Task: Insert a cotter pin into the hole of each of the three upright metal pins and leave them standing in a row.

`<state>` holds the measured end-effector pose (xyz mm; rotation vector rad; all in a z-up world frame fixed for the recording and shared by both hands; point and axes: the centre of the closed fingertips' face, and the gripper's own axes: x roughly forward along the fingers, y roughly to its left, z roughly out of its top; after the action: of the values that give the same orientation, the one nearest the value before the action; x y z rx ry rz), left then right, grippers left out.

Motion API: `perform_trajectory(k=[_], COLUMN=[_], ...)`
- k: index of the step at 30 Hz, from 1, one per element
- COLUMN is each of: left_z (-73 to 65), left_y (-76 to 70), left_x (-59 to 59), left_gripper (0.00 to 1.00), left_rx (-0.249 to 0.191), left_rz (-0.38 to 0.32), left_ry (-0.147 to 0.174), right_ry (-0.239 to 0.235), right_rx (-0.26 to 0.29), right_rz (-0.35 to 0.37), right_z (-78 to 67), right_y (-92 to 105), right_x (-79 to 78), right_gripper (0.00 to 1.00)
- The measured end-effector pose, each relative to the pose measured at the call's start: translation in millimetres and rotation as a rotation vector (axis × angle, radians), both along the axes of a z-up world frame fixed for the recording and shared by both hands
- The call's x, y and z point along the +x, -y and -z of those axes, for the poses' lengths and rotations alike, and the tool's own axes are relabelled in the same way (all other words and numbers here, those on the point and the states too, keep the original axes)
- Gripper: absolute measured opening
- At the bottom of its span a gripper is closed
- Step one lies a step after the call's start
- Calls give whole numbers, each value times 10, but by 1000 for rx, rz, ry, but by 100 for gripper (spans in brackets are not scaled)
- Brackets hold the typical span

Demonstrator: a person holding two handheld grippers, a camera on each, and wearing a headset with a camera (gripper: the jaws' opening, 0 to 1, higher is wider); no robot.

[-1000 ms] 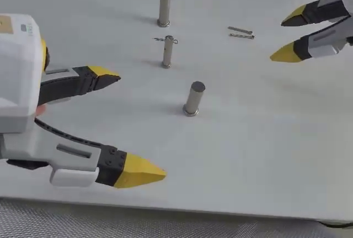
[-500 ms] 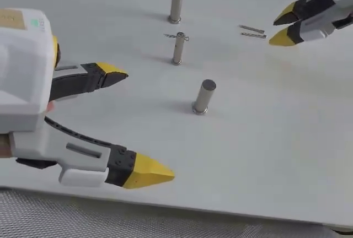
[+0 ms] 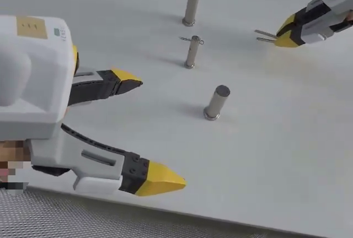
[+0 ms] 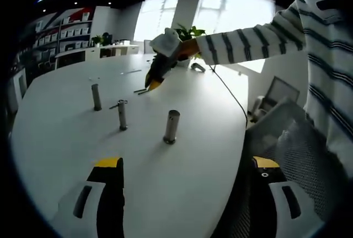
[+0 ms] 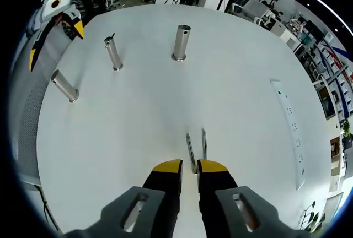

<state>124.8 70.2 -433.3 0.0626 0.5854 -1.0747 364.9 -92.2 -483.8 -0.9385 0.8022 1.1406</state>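
Two loose cotter pins [image 3: 266, 36] lie on the surface [image 3: 276, 139] at 2 o'clock in the head view, at the tips of the right tongs [image 3: 288, 31]; left gripper view, left tongs [image 4: 186, 163] gape empty; right gripper view, tips nearly shut astride one cotter pin, clamp unclear, so best take that one only, squarely.

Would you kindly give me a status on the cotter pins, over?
Left gripper open, empty. Right gripper, fingers flanking one loose cotter pin on table, grip unconfirmed. Middle metal pin has its cotter pin; other two bare. Nothing blocking.
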Motion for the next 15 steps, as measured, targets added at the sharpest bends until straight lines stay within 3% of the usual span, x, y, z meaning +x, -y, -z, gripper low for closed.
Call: perform_trajectory(k=[15], left_z=[34], left_y=[33], left_x=[-56], left_gripper=[94], left_rx=[2], left_rz=[1], left_ry=[-14], right_ry=[-73], right_rx=[-52], right_rz=[-7], right_z=[133], right_y=[18], right_x=[102], right_gripper=[0])
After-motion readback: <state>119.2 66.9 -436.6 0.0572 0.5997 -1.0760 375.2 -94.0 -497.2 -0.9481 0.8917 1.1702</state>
